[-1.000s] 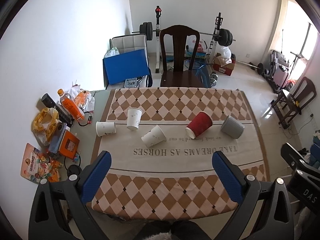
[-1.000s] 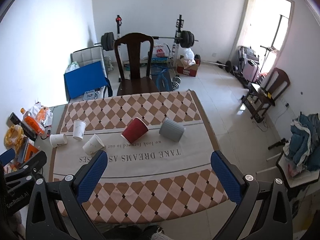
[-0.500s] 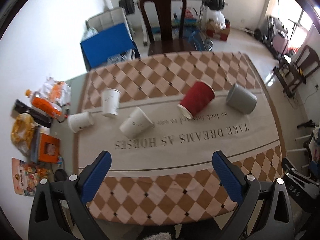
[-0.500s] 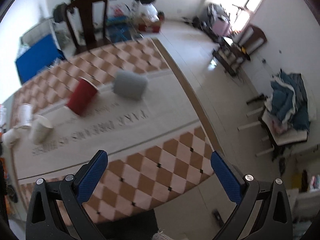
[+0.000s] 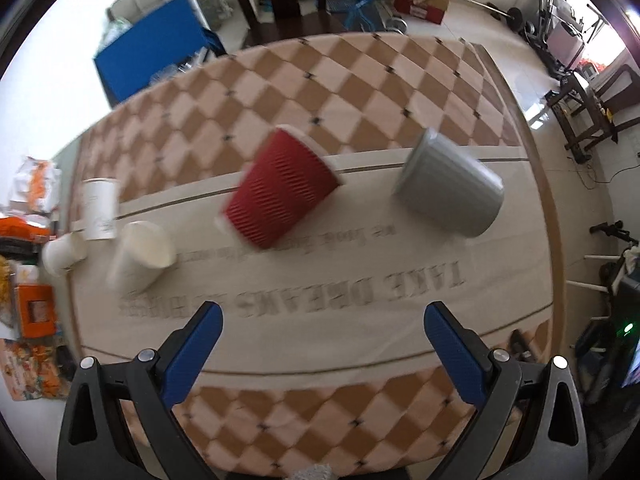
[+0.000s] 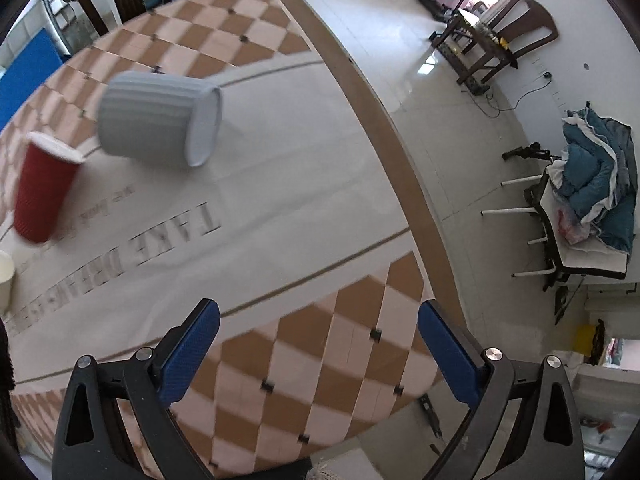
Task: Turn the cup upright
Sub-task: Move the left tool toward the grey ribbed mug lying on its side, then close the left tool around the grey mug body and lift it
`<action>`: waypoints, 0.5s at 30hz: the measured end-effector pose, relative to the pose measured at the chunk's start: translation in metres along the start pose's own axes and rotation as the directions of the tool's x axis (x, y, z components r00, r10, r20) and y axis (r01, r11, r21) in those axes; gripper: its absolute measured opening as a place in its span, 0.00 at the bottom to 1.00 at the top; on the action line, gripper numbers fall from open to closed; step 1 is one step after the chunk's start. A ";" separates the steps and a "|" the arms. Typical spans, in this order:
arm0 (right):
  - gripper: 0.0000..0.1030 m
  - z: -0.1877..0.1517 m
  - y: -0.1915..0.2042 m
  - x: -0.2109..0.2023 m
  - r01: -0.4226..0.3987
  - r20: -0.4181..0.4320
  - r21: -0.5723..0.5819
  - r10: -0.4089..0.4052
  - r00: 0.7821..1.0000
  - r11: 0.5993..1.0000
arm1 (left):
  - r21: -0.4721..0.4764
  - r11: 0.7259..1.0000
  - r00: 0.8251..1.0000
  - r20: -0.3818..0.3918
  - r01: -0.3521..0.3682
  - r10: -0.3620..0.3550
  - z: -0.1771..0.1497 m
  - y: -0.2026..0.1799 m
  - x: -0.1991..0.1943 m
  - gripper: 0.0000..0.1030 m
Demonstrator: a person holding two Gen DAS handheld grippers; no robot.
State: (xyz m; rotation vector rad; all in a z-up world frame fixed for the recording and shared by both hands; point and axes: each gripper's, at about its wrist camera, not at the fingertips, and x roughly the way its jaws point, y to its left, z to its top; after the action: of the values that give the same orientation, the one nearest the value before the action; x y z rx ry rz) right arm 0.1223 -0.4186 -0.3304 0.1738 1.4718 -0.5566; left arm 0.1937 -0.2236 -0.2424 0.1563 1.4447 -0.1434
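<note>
A red ribbed cup (image 5: 282, 190) lies on its side mid-table; it also shows at the left of the right wrist view (image 6: 42, 186). A grey ribbed cup (image 5: 450, 188) lies on its side to its right, and shows in the right wrist view (image 6: 160, 120). A white paper cup (image 5: 140, 254) lies on its side left of the red one; another white cup (image 5: 62, 254) lies further left and one (image 5: 100, 208) stands inverted. My left gripper (image 5: 322, 322) is open and empty above the near table area. My right gripper (image 6: 318, 320) is open and empty over the table's near right corner.
The table (image 5: 360, 80) carries a checked cloth with printed lettering. Snack packets and an orange box (image 5: 34, 310) crowd the left edge. A dark wooden chair (image 5: 280, 0) stands behind the table. The table's right edge (image 6: 384, 128) drops to tiled floor with a chair of clothes (image 6: 592, 208).
Both grippers have moved forward and down toward the table, so the cups look larger. The right gripper has swung right toward the table's corner. The cups have not moved.
</note>
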 end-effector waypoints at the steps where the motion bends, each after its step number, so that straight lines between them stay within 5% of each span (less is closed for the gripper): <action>1: 0.98 0.005 -0.002 0.006 0.004 -0.011 -0.003 -0.004 1.000 1.000 | -0.015 1.000 1.000 -0.017 0.023 -0.023 0.008 -0.006 0.008 1.00; 6: 0.98 0.040 -0.018 0.044 0.018 -0.062 0.009 -0.018 0.998 1.000 | -0.183 0.961 0.966 -0.120 0.208 -0.231 0.045 -0.027 0.049 0.99; 11: 0.98 0.070 -0.035 0.072 0.025 -0.107 0.040 -0.020 0.994 0.999 | -0.429 0.840 0.894 -0.141 0.332 -0.425 0.072 -0.029 0.084 0.97; 15: 0.98 0.093 -0.040 0.089 0.024 -0.138 0.051 -0.016 0.990 0.998 | -0.546 0.762 0.865 -0.126 0.348 -0.485 0.083 -0.032 0.103 0.97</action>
State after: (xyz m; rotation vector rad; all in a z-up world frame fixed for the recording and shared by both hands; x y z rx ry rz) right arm 0.1873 -0.5158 -0.3968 0.2428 1.5946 -0.6099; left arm 0.2811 -0.2719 -0.3351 -0.6189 1.7176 -0.1054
